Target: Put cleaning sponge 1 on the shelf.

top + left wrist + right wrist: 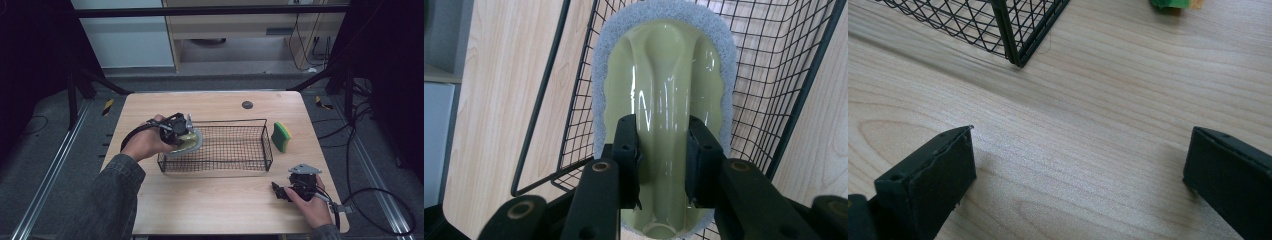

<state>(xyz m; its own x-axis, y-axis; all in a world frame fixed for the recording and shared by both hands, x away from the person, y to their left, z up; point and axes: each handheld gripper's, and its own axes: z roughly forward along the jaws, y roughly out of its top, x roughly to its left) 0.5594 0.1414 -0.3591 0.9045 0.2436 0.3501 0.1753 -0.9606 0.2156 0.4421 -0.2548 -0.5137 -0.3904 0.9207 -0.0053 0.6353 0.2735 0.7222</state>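
The left gripper (186,131) is clamping a scrubber (664,115) by its glossy handle, holding it over the basket's (220,167) left end. That slick handle could be slipping between the pads, or the foam edge catching the wire rim. The left gripper view is showing the pinch; the high view is showing the right gripper (281,192) resting open on the table (210,205), and a sponge (281,136) beside the basket.
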